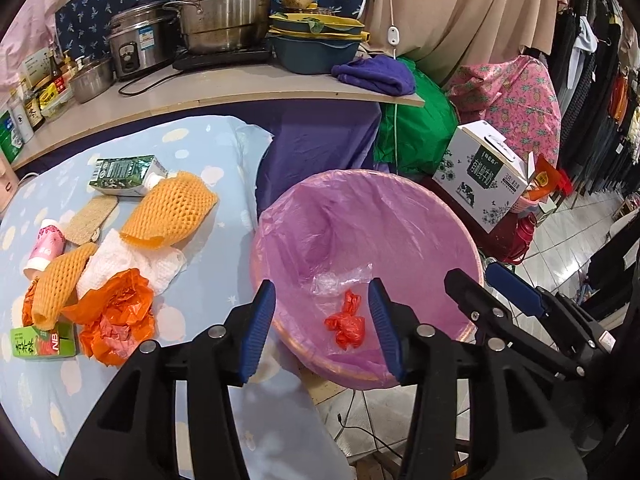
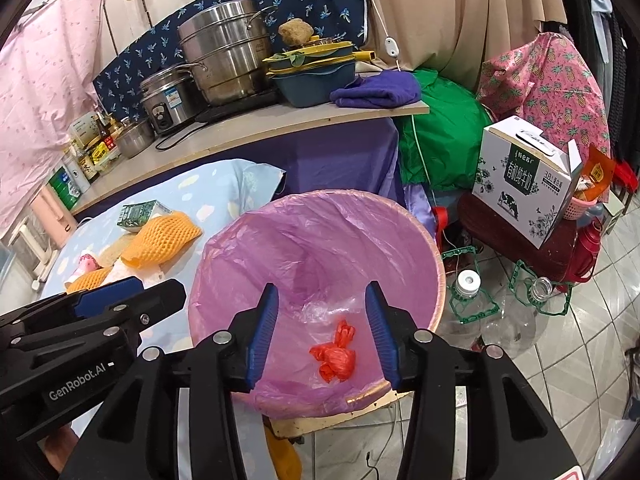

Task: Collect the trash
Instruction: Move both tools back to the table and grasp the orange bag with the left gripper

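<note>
A bin lined with a pink bag stands beside the table. Inside lie a small red knotted bag and a clear plastic scrap. My left gripper is open and empty above the bin's near rim. My right gripper is open and empty over the bin. On the blue tablecloth lie an orange plastic bag, two orange foam nets, white paper towel, a green carton, a green juice box and a pink cup.
A counter behind holds pots, a rice cooker, bowls and a purple cloth. A milk box sits on a dark stool to the right. Empty clear bottles lie on the tiled floor. Clothes hang at far right.
</note>
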Demonstrator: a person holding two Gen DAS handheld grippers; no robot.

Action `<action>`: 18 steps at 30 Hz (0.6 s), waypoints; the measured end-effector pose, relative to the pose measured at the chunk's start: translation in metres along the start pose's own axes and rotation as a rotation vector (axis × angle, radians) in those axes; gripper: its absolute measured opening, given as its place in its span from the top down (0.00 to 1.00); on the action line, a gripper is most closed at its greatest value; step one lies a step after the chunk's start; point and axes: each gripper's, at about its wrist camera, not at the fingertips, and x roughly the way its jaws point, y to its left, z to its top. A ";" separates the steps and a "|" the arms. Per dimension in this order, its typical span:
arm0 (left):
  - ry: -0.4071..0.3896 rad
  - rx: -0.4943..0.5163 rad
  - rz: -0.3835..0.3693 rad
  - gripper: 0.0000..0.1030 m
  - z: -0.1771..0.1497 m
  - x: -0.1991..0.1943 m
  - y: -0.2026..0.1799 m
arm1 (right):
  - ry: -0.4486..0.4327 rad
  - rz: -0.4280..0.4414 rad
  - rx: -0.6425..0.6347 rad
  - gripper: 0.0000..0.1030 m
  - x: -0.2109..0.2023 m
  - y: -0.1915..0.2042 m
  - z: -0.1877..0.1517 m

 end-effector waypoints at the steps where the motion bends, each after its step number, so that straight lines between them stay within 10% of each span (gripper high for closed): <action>1: -0.001 -0.004 0.003 0.55 0.000 -0.001 0.002 | 0.000 0.003 -0.003 0.57 0.000 0.002 0.000; 18: -0.026 -0.256 0.187 0.20 -0.034 -0.024 0.106 | 0.036 0.065 -0.084 0.56 0.003 0.048 -0.009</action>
